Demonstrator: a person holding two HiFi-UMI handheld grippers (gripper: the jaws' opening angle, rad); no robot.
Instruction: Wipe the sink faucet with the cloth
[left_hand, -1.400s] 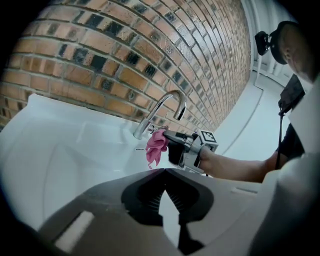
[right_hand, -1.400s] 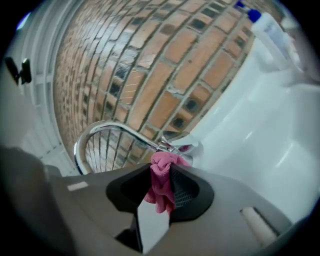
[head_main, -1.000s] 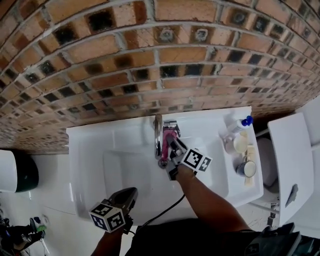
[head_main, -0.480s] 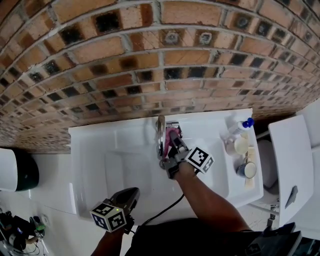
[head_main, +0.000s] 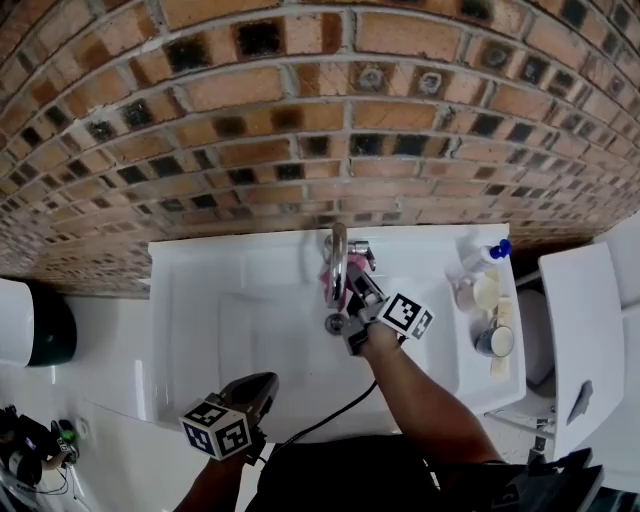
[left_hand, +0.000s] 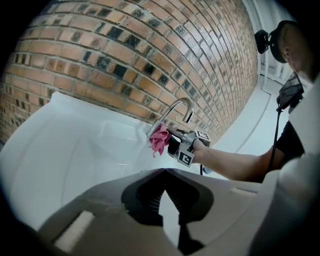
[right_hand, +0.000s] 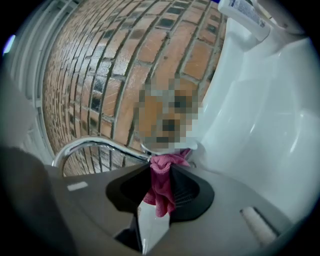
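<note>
A chrome arched faucet (head_main: 337, 262) rises at the back of the white sink (head_main: 200, 300). My right gripper (head_main: 355, 292) is shut on a pink cloth (head_main: 327, 276) and presses it against the faucet's neck, near the base. In the right gripper view the cloth (right_hand: 162, 187) hangs between the jaws of the right gripper (right_hand: 160, 172), under the faucet (right_hand: 95, 145). My left gripper (head_main: 250, 395) hovers over the sink's front edge, shut and holding nothing. The left gripper view, past my left gripper (left_hand: 165, 170), shows the faucet (left_hand: 177, 106), cloth (left_hand: 159, 139) and right gripper (left_hand: 176, 145) from afar.
A brick wall (head_main: 300, 120) stands behind the sink. A blue-capped bottle (head_main: 484, 252) and small round containers (head_main: 482, 292) sit on the sink's right ledge. A white panel (head_main: 580, 330) is at far right, a dark bin (head_main: 45, 340) at far left.
The right gripper keeps the cloth on the faucet and has shifted only slightly along it. The left gripper stays where it was. The head view has drifted a little.
</note>
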